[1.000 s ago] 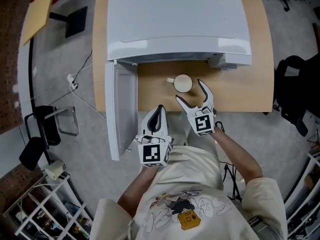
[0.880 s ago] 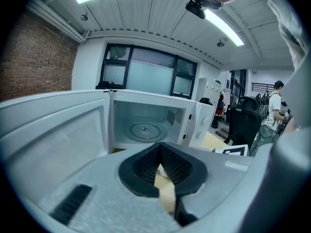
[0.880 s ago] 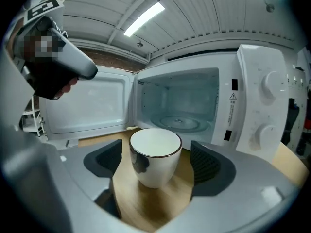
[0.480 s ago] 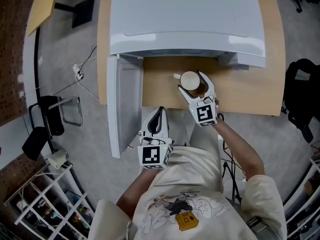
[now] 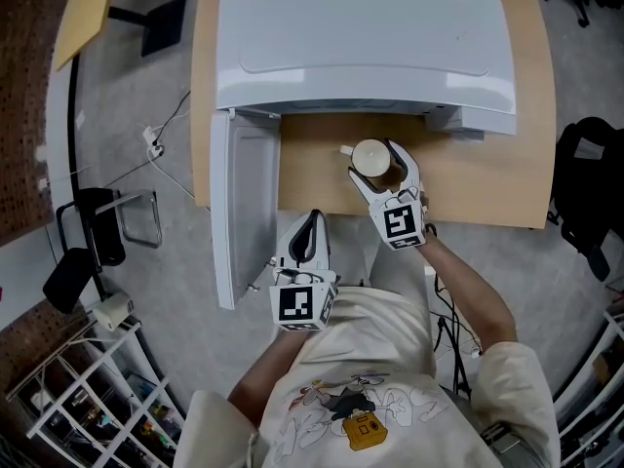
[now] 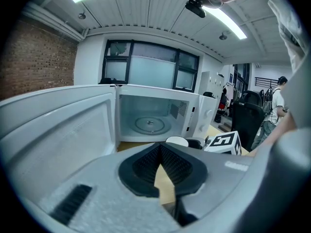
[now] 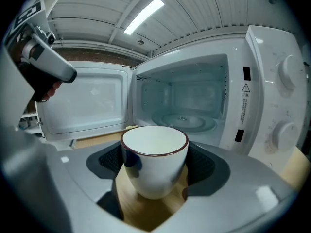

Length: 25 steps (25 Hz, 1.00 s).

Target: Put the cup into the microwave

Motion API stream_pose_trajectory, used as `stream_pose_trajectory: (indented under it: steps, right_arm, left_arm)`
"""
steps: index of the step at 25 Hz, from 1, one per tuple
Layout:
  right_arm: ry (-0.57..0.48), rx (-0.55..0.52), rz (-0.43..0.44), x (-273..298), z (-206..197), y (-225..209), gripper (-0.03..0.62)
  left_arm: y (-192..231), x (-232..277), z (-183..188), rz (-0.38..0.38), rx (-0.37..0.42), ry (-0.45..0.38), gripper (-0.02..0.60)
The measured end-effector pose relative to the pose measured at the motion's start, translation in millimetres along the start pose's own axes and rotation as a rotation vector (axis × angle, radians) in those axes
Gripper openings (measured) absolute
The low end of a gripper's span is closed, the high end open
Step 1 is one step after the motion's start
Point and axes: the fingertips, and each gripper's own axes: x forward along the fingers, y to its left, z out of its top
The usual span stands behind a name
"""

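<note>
A white cup [image 5: 369, 154] with a dark rim stands on the wooden table [image 5: 487, 178], just in front of the white microwave [image 5: 361, 37]. The microwave door [image 5: 239, 213] hangs wide open to the left. My right gripper [image 5: 373, 162] reaches around the cup, and its dark pads [image 7: 108, 161] touch both sides of the cup [image 7: 154, 161]. Beyond the cup, the cavity and its glass turntable [image 7: 182, 123] are bare. My left gripper [image 5: 309, 224] hangs off the table's front edge beside the door, jaws together and holding nothing. In its own view the cup [image 6: 177, 141] shows past the gripper [image 6: 163, 166].
The microwave's control panel [image 7: 284, 101] is at the right of the cavity. A black chair [image 5: 585, 164] stands to the right of the table. On the floor at left are a stool [image 5: 97, 237], a cable with plug [image 5: 151, 144] and a wire shelf [image 5: 88, 408].
My right gripper moved forward until the cup sat between its jaws, and the jaws narrowed onto it. The left gripper stayed where it was.
</note>
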Motion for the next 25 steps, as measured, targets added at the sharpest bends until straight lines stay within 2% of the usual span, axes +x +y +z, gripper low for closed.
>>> stream_pose_trajectory:
  steps: [9,15,19,25]
  right_arm:
    - [-0.097,-0.033,-0.001,1.1,67.2,-10.4,0.393]
    - [-0.138,-0.006,-0.054,36.0,108.9,-29.9,0.394]
    - [-0.127,0.018,-0.121,71.4,116.8,-56.3,0.394]
    - [-0.078,0.036,-0.195,108.7,108.4,-84.8,0.394]
  left_arm:
    - [-0.5,0.9,12.4,-0.005,-0.026,-0.044,0.005]
    - [0.6,-0.9,26.4,0.000,-0.046,-0.087,0.005]
    - [3.8,-5.3,26.9,0.009,-0.055,-0.094,0.005]
    - [9.4,-10.9,17.1,0.013,-0.075,-0.071,0.005]
